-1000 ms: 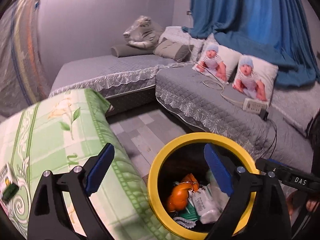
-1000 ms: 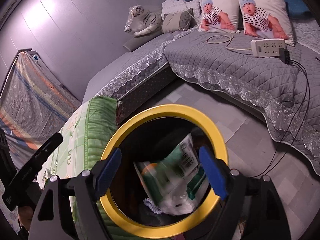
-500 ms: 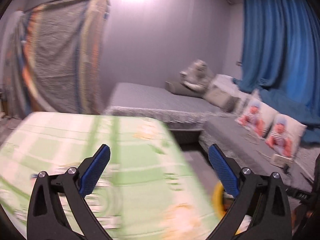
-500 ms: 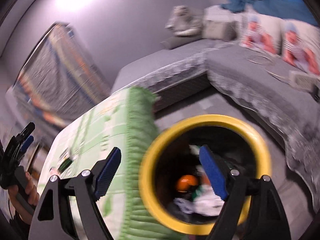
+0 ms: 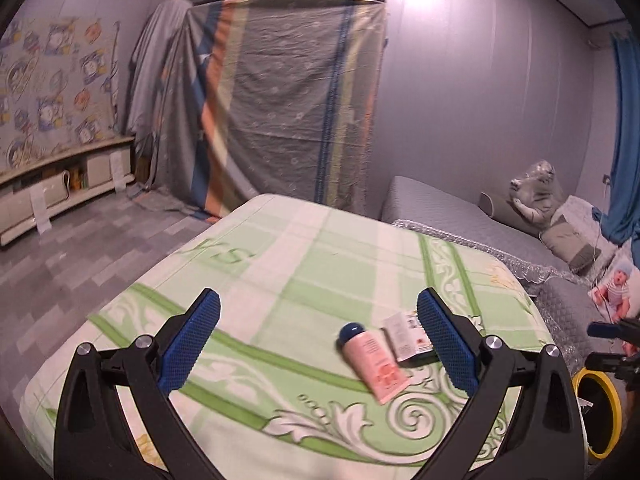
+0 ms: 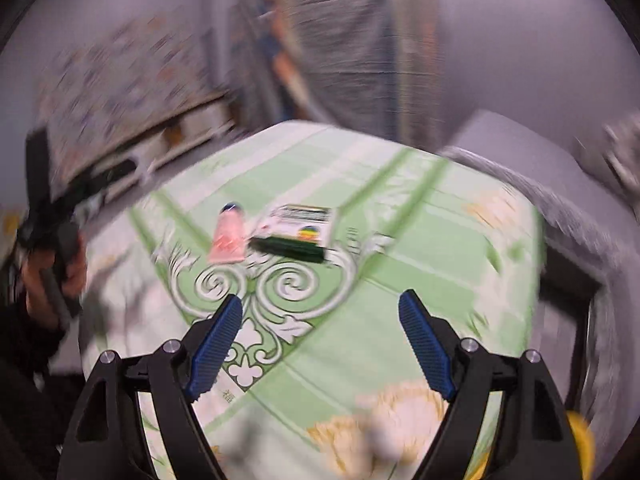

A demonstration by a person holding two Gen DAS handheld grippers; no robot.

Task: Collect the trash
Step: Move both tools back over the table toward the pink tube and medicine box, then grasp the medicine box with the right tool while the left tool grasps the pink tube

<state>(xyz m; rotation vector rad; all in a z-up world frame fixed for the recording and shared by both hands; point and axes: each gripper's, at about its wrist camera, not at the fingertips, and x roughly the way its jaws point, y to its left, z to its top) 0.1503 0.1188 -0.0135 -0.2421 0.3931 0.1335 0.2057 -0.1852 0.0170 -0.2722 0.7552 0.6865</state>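
- Left gripper: jaws spread wide, nothing between the pads. They have just been opening the last bit, and read as readied for a pick, not a carry.
- Right gripper: jaws apart, empty. Its view is smeared with motion blur, so fine detail there is unreliable.
- Both grippers point down over the counter, a surface under a green and white floral cloth. Both views frame the same two leftover items, so either hand could be lined up on them.
- Pink tube with a dark cap lies flat on the cloth, cap pointing away from the left gripper. In the left view it sits just inside the right-hand pad, slanted across the line between the jaws. A grip across its narrow body would call for a small wrist turn.
- Small carton, white with a dark green side, lies just beside the tube, on the tube's right. The two look close to touching, and taking one could nudge the other.
- Yellow-rimmed bin stands off the counter's right edge, low down, within a short swing for drops.
- Person's hand on the left gripper's handle shows at the left edge of the right view.
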